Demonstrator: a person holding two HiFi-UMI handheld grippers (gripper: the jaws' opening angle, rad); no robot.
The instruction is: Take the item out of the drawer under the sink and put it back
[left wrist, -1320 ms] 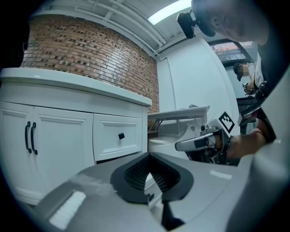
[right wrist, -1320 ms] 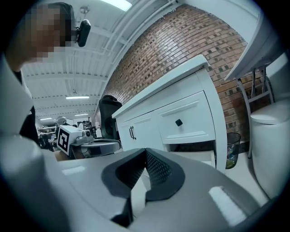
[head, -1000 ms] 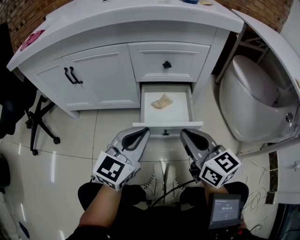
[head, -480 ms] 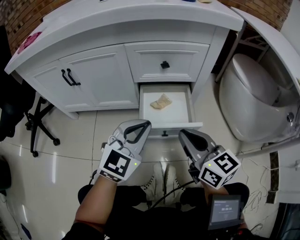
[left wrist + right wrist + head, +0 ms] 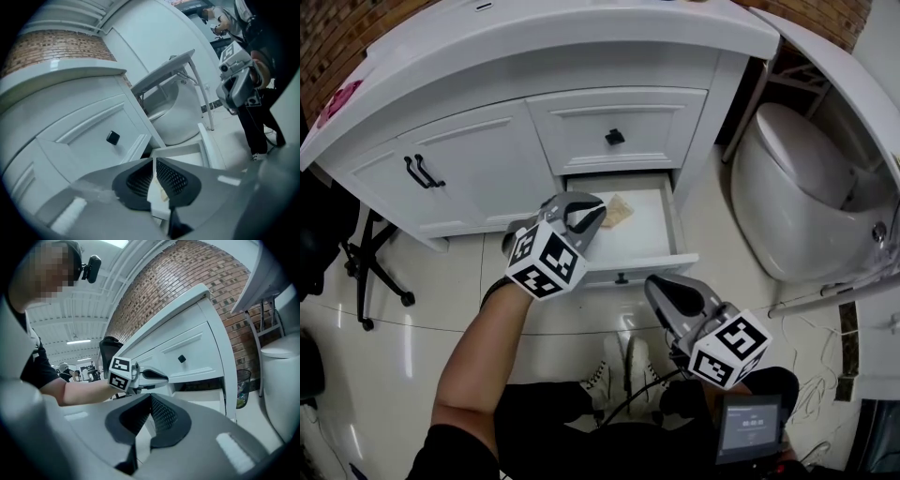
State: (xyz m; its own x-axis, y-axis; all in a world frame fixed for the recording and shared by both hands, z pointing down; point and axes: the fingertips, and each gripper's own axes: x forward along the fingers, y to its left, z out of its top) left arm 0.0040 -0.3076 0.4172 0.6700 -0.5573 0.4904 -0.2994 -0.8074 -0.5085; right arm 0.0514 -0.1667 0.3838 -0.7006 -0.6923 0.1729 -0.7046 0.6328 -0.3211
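The left gripper reached over the open lower white drawer of the white bathroom vanity cabinet, its jaws closed tip to tip with nothing clamped between them. The small crumpled tan cloth-like item lay on the drawer's floor toward the back, just beside the tips of that gripper in the head view; in the left gripper view a scrap of tan showed through the slit behind the meeting pads, so the item sat below the jaws rather than in them. The right gripper hung lower, in front of the drawer's front panel and apart from it, over the glossy pale tiled floor; its jaws were likewise pressed together and empty. Above the open drawer the upper white drawer with a small black square knob was closed, and to its left the two cabinet doors carried a pair of black bar handles. A white toilet stood to the right of the cabinet, and a black office chair to its left
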